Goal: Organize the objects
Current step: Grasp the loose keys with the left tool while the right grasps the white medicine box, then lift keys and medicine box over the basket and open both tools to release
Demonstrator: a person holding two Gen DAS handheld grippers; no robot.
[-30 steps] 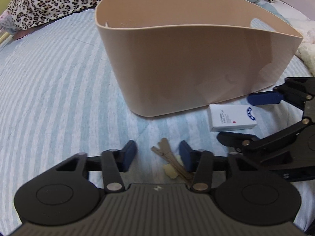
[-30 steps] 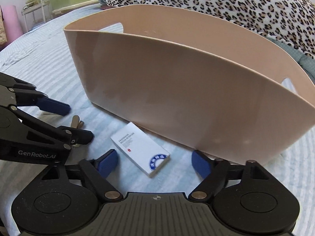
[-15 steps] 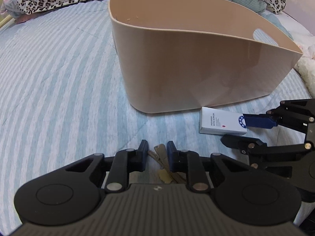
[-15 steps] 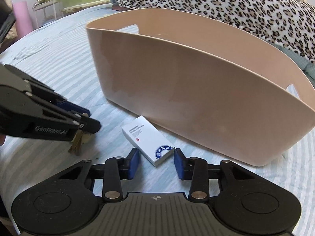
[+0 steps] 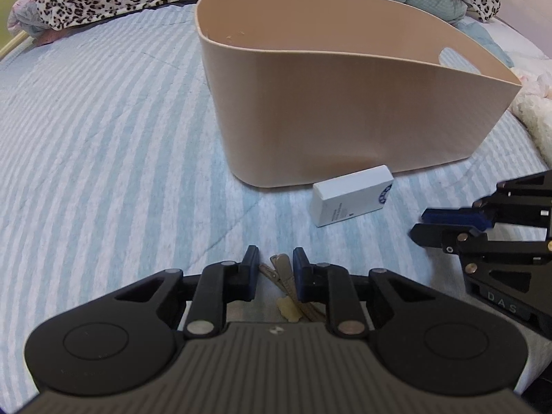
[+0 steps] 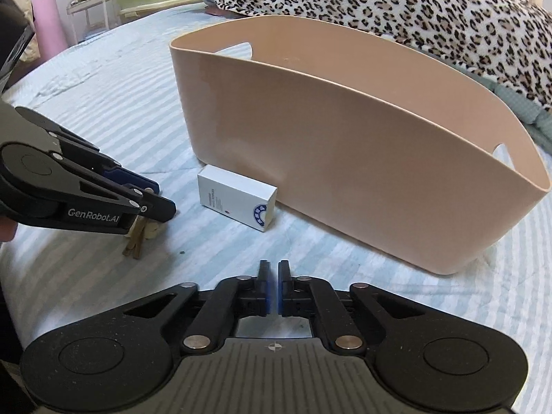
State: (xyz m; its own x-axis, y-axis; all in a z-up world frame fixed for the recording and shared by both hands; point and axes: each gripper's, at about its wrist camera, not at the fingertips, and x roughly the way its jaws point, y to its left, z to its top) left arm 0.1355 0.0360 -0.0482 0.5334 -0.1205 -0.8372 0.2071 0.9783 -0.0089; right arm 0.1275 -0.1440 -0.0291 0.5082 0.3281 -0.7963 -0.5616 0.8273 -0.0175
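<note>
Left claw (image 5: 275, 265) narrowed onto keys (image 5: 283, 269) on the bed (image 5: 103, 131); right claw (image 6: 274, 288) closed, empty, short of white box (image 6: 238, 197) beside beige basket (image 6: 362, 158)

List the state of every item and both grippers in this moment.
Left gripper: fingers shut on the keys.
Right gripper: shut, nothing between its fingers.
White box: lying flat beside the basket, ungrasped.
Basket: upright on the bed; bottom hidden.

basket (image 5: 345, 114) wall ahead, open bedspread (image 5: 103, 138) left
</note>
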